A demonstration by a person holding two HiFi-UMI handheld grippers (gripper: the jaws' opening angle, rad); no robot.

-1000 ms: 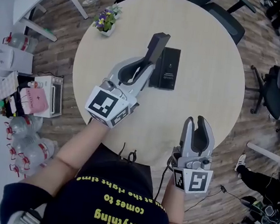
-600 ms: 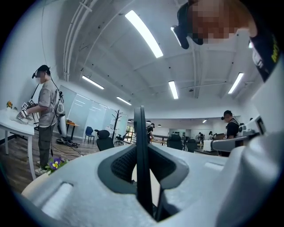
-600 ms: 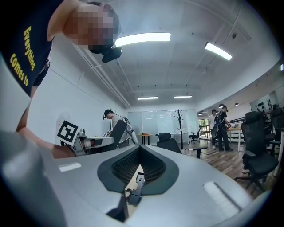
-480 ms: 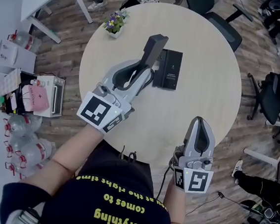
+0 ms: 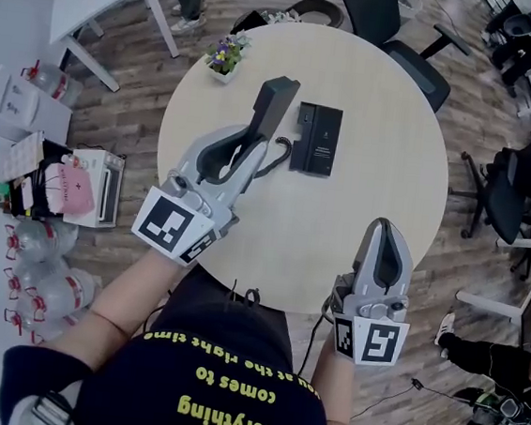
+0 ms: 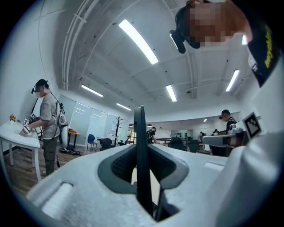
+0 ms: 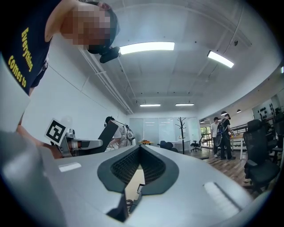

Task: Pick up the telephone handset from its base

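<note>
Since the right tongs (image 5: 383, 231) are pressed together on nothing, parked level over the bench (image 5: 383, 172) rim at 5 o'clock, they look idle. They are probably kept there so the lift path stays free.

The left tongs (image 5: 251, 149) sit toward 8 o'clock of the bench, clamped on the near end of the telephone handset (image 5: 275, 104). The left gripper view shows it edge-on, pinched between the pads. Gripping at the end leaves the long body sticking out toward 12 o'clock, so the hold likely needs to stay firm against tipping.

The handset is off its base (image 5: 317, 139), just beside it at the base's 9 o'clock and not touching. The cord (image 5: 277, 157) loops between them, slack, so there is no tug on the base. The base lies flat near bench centre.

A flower pot (image 5: 223, 56) stands at the far rim, 11 o'clock, well apart.

Judgement: the pick-up is essentially done.
</note>
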